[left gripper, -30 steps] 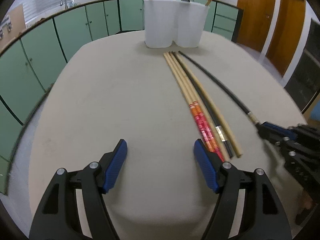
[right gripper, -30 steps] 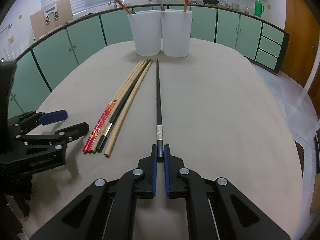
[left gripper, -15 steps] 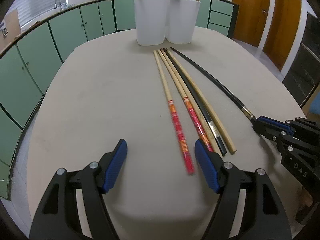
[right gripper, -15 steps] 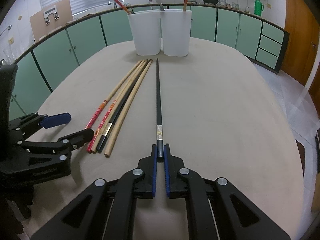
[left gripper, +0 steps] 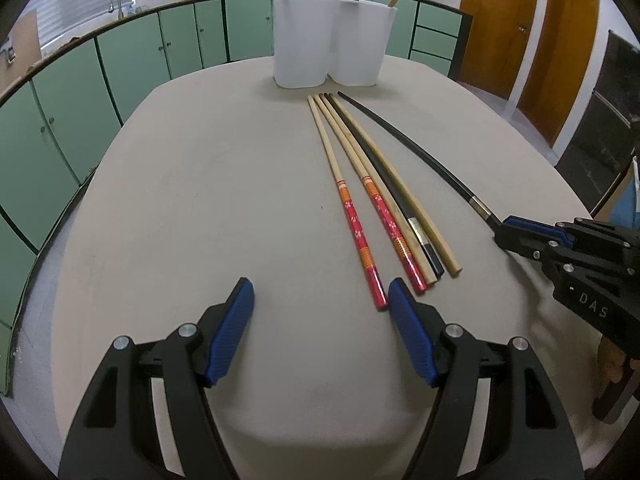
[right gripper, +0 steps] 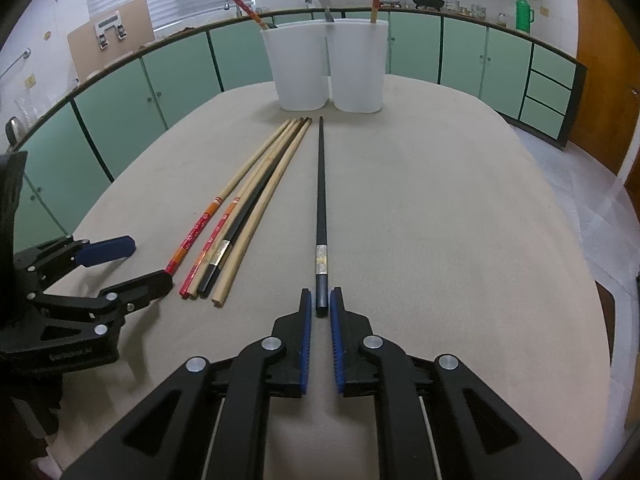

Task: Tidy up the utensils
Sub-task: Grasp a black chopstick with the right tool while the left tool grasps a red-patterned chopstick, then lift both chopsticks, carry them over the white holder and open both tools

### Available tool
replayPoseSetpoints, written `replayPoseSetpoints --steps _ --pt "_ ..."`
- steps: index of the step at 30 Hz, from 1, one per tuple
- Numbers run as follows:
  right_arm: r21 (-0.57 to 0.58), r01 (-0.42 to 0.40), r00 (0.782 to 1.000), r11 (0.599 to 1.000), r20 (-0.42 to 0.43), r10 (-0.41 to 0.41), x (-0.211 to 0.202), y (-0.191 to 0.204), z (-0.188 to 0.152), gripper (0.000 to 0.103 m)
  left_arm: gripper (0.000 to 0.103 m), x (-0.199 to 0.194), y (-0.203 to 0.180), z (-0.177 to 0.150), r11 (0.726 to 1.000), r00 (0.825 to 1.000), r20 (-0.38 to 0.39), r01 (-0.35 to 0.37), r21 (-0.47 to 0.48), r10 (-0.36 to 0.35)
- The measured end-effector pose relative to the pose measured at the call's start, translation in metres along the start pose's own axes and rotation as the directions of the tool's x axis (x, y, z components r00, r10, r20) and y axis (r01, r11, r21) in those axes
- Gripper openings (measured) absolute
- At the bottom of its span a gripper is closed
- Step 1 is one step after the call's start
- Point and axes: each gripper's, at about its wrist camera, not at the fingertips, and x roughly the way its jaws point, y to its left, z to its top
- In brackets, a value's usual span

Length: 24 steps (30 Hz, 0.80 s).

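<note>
Several chopsticks lie on the beige table (left gripper: 200, 184). My left gripper (left gripper: 321, 302) is open and empty; its right pad sits at the near tip of a red-handled chopstick (left gripper: 356, 236), split off from the bundle (left gripper: 400, 216). My right gripper (right gripper: 319, 309) is shut on the near end of a black chopstick (right gripper: 321, 184) that lies flat; it also shows in the left wrist view (left gripper: 416, 148). Two white holders (left gripper: 328, 40) stand at the far edge with chopsticks in them, also in the right wrist view (right gripper: 328, 64).
Green cabinets (left gripper: 80, 80) curve round the table's far and left sides. Wooden doors (left gripper: 532, 40) stand at the right. The left gripper shows at the left of the right wrist view (right gripper: 120, 268).
The left gripper has shifted left and one red-handled chopstick has been pushed out of the bundle to the left. The right gripper stays shut on the black chopstick.
</note>
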Motion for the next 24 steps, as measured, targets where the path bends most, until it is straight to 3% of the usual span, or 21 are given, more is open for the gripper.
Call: replayPoseSetpoints --steps 4,12,18,20,24 --pt "0.001 -0.003 1.000 1.000 0.000 0.003 0.000 0.000 0.000 0.010 0.067 0.001 -0.004 0.001 1.000 1.000 0.001 -0.012 -0.005 0.012" --pt "-0.005 0.001 1.000 1.000 -0.002 -0.001 0.000 0.001 0.001 0.011 0.050 0.001 -0.012 0.002 1.000 1.000 0.007 -0.021 0.003 0.021" --pt "-0.018 0.016 1.000 1.000 -0.004 -0.016 0.003 0.005 0.002 0.011 0.027 0.000 -0.019 0.002 1.000 1.000 0.016 -0.023 0.017 0.023" --pt "-0.024 0.022 1.000 0.999 -0.003 -0.022 0.003 0.006 0.001 0.010 0.009 0.001 -0.021 0.003 1.000 1.000 0.016 -0.015 0.019 0.015" --pt "-0.013 0.008 1.000 1.000 -0.001 -0.008 0.003 0.003 0.001 0.007 0.007 0.002 -0.025 0.004 0.999 1.000 0.016 -0.022 0.025 0.022"
